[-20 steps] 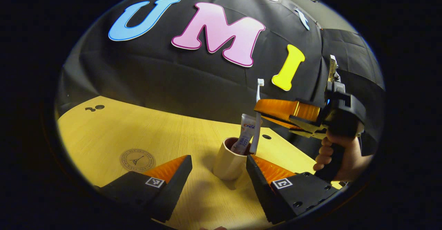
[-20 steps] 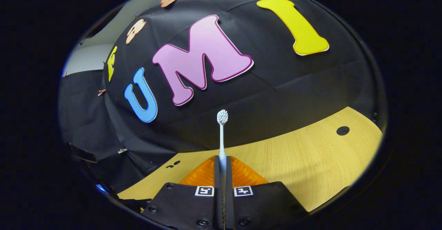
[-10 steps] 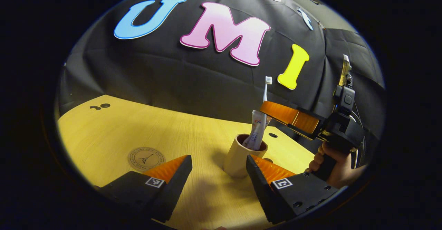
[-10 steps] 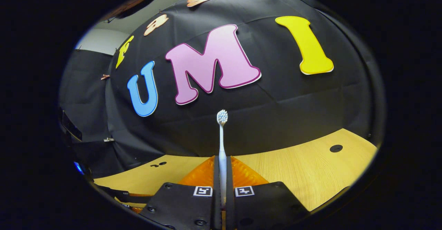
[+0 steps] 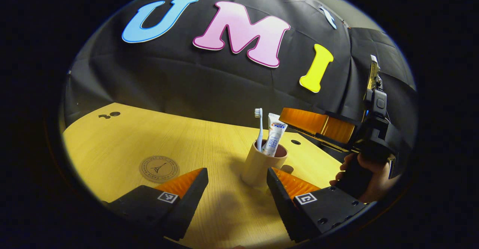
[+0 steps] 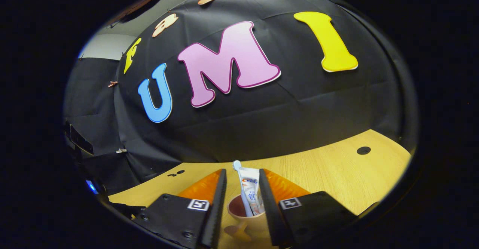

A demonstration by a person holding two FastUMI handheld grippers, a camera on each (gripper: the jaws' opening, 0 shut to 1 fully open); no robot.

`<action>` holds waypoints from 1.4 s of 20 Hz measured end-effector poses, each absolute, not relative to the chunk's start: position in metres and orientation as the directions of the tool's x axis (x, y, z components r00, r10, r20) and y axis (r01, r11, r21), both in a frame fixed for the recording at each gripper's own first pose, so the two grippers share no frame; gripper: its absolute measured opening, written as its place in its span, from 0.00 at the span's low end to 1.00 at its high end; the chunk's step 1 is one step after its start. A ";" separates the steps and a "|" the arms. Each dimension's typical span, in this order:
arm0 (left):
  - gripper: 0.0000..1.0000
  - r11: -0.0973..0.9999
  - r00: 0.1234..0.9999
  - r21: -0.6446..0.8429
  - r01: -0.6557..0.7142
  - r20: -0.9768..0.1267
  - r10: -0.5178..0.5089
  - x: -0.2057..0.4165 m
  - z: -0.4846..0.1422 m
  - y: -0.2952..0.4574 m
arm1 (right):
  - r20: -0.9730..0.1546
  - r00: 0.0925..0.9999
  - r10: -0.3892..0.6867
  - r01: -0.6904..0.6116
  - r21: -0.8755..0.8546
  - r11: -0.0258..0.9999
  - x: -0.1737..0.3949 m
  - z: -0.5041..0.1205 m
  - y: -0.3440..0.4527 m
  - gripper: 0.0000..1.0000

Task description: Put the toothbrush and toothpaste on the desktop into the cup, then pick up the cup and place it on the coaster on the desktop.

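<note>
toothbrush (image 5: 258, 128) dropped into cup (image 5: 258, 163), right claw (image 6: 241, 183) apparently open.

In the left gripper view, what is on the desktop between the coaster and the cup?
Only bare desktop lies between the coaster and the cup; the left tongs' finger stands nearer the camera.

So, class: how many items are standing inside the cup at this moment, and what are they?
2. The toothbrush stands at the left side of the cup in the left gripper view; the toothpaste leans beside it. Anything lower inside is hidden.
</note>
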State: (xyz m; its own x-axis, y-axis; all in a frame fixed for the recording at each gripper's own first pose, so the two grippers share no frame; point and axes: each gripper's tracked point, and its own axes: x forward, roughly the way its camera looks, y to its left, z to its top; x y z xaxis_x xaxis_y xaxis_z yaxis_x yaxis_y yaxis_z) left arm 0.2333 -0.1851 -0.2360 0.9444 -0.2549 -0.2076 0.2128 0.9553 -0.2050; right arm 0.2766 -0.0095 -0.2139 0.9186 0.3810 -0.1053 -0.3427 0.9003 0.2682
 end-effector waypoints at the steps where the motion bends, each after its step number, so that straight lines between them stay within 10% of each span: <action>1: 0.98 0.957 0.944 -0.204 0.209 -0.212 -0.251 0.229 -0.236 -0.183 | -0.134 0.919 0.370 -0.326 0.267 0.907 0.274 -0.217 -0.014 0.72; 3: 0.98 0.961 0.943 -0.194 0.195 -0.231 -0.238 0.220 -0.234 -0.177 | -0.193 0.919 0.343 -0.289 0.262 0.921 0.270 -0.220 -0.021 1.00; 12: 0.98 0.982 0.940 -0.165 0.088 -0.313 -0.137 0.157 -0.207 -0.125 | -0.463 0.838 0.288 -0.220 0.197 0.956 0.259 -0.224 -0.022 0.98; 20: 0.97 0.993 0.911 -0.121 -0.009 -0.411 -0.042 0.096 -0.189 -0.080 | -0.781 0.573 0.247 -0.088 0.241 0.966 0.219 -0.288 -0.016 0.97; 28: 0.98 0.999 0.906 -0.042 0.034 -0.420 -0.048 0.077 -0.159 -0.062 | -0.871 0.463 0.166 -0.011 0.181 0.983 0.239 -0.320 -0.015 0.94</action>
State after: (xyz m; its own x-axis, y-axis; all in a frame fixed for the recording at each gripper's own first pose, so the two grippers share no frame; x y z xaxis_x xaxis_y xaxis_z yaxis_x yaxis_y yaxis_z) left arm 0.0768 -0.0623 -0.1587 0.9063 -0.0480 -0.4198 0.0336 0.9986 -0.0416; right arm 0.2389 -0.0150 -0.3200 0.4631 0.1661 -0.8706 -0.0115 0.9833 0.1815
